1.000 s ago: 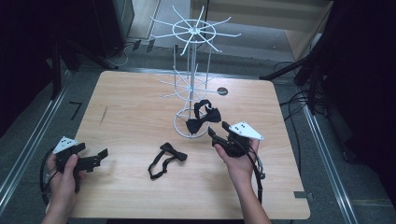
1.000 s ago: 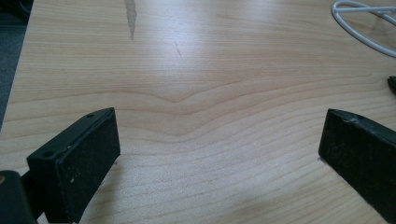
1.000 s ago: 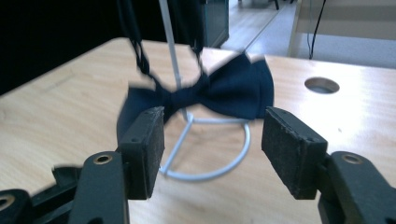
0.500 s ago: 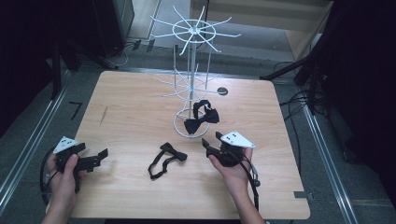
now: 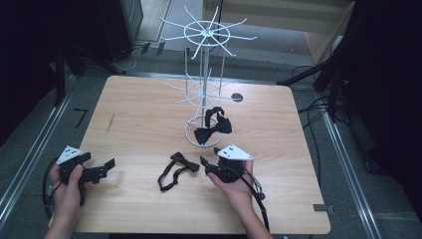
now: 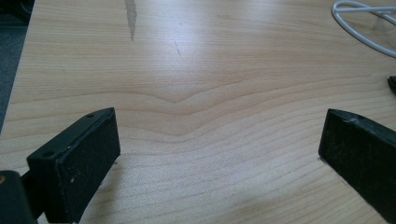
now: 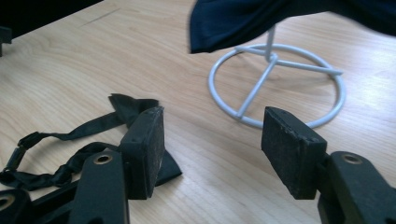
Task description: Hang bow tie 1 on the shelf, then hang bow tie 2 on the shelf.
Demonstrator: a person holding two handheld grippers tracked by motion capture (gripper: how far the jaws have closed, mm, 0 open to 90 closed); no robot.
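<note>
Black bow tie (image 7: 126, 105) beside right gripper (image 7: 212, 140), strap looped, jaws apart

A pale wooden table (image 5: 134, 124) stands on grey floor (image 5: 30, 129) between metal floor rails (image 5: 348, 164), with cables (image 5: 318, 107) trailing right and dark surroundings beyond.

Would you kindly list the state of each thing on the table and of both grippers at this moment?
Bow tie on the table: lying flat, strap spread out, not gripped.
Bow tie on the stand: hanging low over the base ring.
Wire stand: upright, upper arms bare.
Right gripper: open, jaws beside the flat bow tie, nothing between them.
Left gripper: open, resting low at the table's edge, empty.
</note>
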